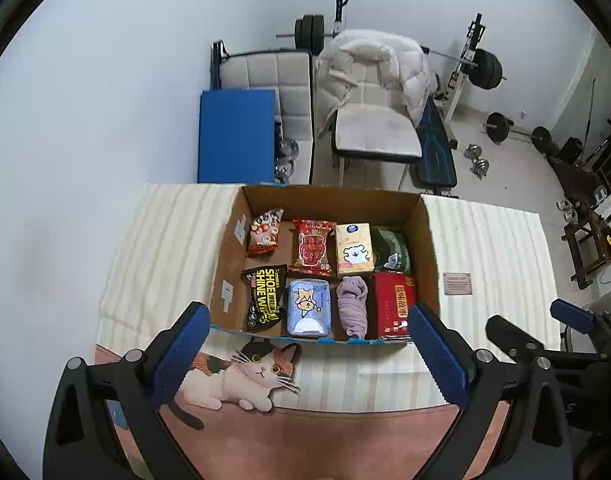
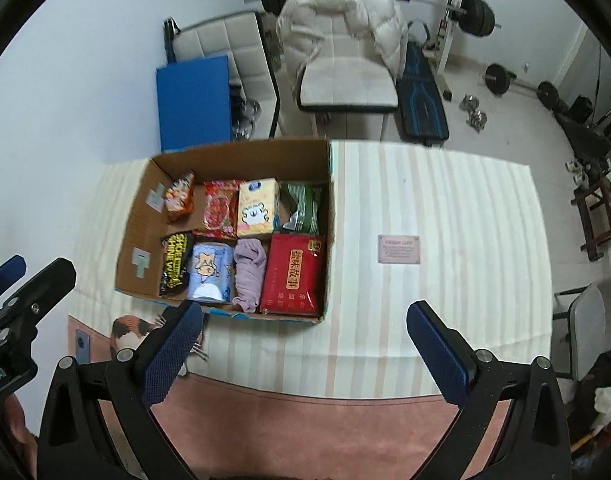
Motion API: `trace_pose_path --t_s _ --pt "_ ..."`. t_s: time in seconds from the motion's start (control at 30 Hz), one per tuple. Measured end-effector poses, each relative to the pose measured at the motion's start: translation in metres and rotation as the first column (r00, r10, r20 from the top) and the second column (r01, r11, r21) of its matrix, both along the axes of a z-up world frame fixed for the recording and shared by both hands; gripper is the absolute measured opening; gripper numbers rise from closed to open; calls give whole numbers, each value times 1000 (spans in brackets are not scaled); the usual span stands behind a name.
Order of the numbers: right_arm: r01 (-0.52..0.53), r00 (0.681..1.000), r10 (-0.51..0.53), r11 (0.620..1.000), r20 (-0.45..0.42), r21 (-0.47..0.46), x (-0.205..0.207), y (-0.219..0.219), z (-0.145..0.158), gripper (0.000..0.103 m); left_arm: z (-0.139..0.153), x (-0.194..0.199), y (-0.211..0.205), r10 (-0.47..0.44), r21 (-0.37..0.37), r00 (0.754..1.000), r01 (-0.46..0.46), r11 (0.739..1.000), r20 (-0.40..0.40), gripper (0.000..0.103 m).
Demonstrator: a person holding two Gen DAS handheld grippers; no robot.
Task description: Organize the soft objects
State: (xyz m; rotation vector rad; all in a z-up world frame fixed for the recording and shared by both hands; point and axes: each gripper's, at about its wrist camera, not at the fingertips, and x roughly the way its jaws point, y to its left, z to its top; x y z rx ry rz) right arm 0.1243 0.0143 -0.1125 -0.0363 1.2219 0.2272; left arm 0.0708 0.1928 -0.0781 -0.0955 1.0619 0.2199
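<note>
The open brown cardboard box (image 1: 425, 248) sits on the table with eight soft items packed in two rows. Near row, left to right: a black shoe-wipes pouch (image 1: 263, 298), a pale blue tissue pack with a cartoon print (image 1: 308, 307), a rolled lilac cloth (image 1: 352, 305) and a flat red packet with gold characters (image 1: 394, 305). Far row: an orange snack bag (image 1: 265, 231), a red patterned pouch (image 1: 312, 248), a yellow tissue pack with a white bear (image 1: 353, 249) and a dark green pouch (image 1: 392, 249), which looks crumpled, though the box wall partly hides it.

The box lies straight ahead of the left gripper (image 1: 309, 356), its long axis running across that gripper's line of reach; the near wall falls between the spread fingers. From the right gripper (image 2: 305, 348) the box lies forward and to the left, so the left one is probably better placed. Both grippers are spread wide and hold nothing.

Beneath is a cream striped tablecloth with a cat print (image 1: 249, 376); nothing soft remains loose on it.
</note>
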Motion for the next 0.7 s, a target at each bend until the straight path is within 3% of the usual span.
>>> trace_pose_path --t_s 0.37,0.47,0.7 --pt "0 993 -7 998 118 65 -72 -29 81 103 51 -53 -18 -7 -12 997 8 1000 80 101" --pt "3 989 -12 998 147 59 -91 -34 95 103 59 -64 -26 -17 19 996 15 1000 92 101" --pt "-11 986 0 998 166 61 -122 -44 118 103 70 -88 -32 -13 0 995 13 1000 99 101"
